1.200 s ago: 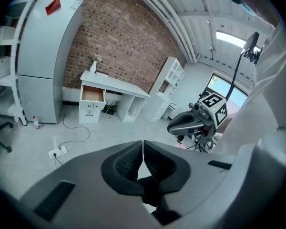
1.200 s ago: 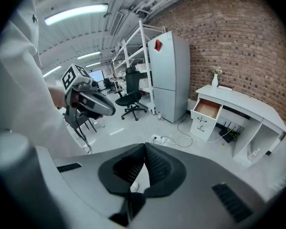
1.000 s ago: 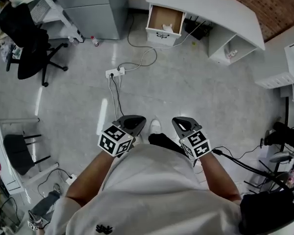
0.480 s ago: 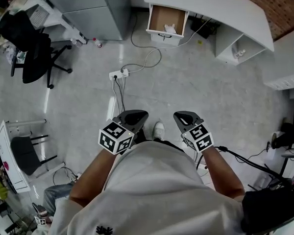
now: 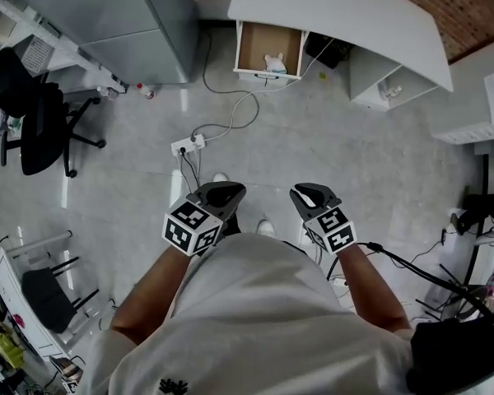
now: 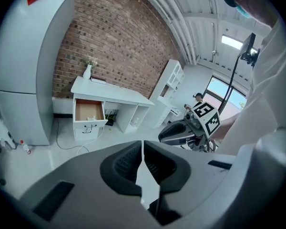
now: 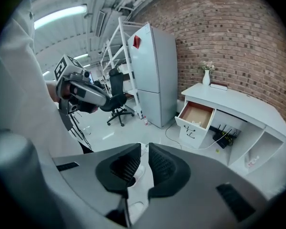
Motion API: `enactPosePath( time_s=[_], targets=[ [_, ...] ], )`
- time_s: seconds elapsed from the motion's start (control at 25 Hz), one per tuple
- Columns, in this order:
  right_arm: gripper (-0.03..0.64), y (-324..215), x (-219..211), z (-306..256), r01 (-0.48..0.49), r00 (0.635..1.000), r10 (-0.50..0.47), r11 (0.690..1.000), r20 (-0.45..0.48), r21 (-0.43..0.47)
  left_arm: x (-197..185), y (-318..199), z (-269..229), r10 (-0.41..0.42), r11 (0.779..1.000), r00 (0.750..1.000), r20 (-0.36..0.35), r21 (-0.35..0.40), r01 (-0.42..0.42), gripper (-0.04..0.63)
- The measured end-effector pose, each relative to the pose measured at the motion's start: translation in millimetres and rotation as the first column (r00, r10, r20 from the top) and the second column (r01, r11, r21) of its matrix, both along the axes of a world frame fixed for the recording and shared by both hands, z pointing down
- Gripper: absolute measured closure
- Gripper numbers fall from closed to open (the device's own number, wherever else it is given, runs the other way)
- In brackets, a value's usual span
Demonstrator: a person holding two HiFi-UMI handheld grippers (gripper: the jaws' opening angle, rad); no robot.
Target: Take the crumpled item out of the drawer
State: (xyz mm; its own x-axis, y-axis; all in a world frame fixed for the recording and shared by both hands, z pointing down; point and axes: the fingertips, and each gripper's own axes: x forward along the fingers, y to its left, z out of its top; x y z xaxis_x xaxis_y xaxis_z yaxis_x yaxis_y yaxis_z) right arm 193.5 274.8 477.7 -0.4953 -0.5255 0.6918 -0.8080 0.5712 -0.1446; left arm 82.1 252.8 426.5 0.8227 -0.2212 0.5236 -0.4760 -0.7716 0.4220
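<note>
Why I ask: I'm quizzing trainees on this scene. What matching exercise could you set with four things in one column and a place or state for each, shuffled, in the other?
Things:
1. drawer
2. crumpled item
3. power strip
4. left tool

Places or states:
a. lying on the floor
b. shut, nothing held
c. pulled open under the white desk
d. white, inside, near the front

Pairs: 1-c, 2-d, 3-a, 4-b

The person (image 5: 255, 319) has stepped forward toward the white bench (image 5: 337, 6), so its open brown-lined drawer (image 5: 259, 39) and the crumpled white item (image 5: 273, 62) inside look nearer. The black office chair (image 5: 33, 113) has drifted left, and the white power strip (image 5: 189, 145) lies closer in.
</note>
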Motion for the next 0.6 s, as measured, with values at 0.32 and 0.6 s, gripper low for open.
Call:
enactPosePath(
  time_s=[0.32, 0.6],
  targets=[
    [0.543, -160, -41, 1, -0.071, 0.992, 0.073, 0.997, -0.101, 0.03, -55, -146, -9, 0.104, 0.994, 0.994, -0.013, 0.032, -0.104, 0.568],
    [0.548, -263, -50, 20, -0.098, 0.985, 0.102, 0.995, -0.14, 0.037, -91, -223, 9, 0.075, 0.997, 0.997, -0.004, -0.006, -0.075, 0.568]
  ],
)
